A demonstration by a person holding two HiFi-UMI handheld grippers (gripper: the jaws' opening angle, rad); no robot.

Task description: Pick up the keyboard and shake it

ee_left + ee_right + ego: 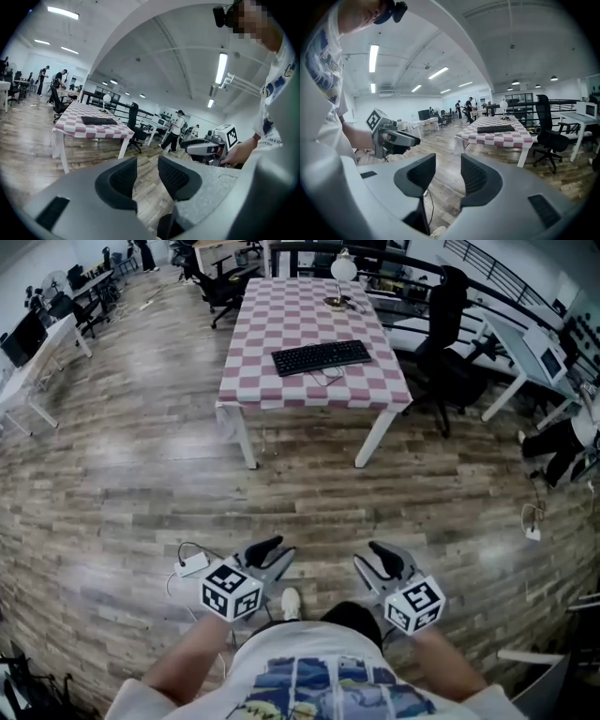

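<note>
From the head view, we are standing well back on the wooden floor [122,474]. The keyboard [322,357] lies flat near the front edge of the checked surface [281,306], far ahead of us, with a small lamp [343,273] behind it at the far end. Its cable trails toward the front edge. We hold the left tongs [272,547] and the right tongs [382,554] low in front of our body, side by side and aimed toward the surface. We judge that they are carried this way so that each can take one end of the keyboard once we are close. A dark office chair [441,343] stands at the right side of the surface and could crowd that end.

In the left gripper view, the left tongs [147,165] stand moderately apart with only floor showing between the ribbed pads. The keyboard [98,120] is small and distant on the surface, up and left of the pads. The right tongs appear just beside ours, held in a hand.

In the right gripper view, the right tongs [448,165] are likewise parted to a middling gap and carry nothing. The keyboard [496,128] sits on the surface, ahead and to the right.

As for writing, we can read none. The cubes on the tongs show only black-and-white square patterns. The shirt has a printed picture with no legible words, and the keyboard's keys are too small to make out.
</note>
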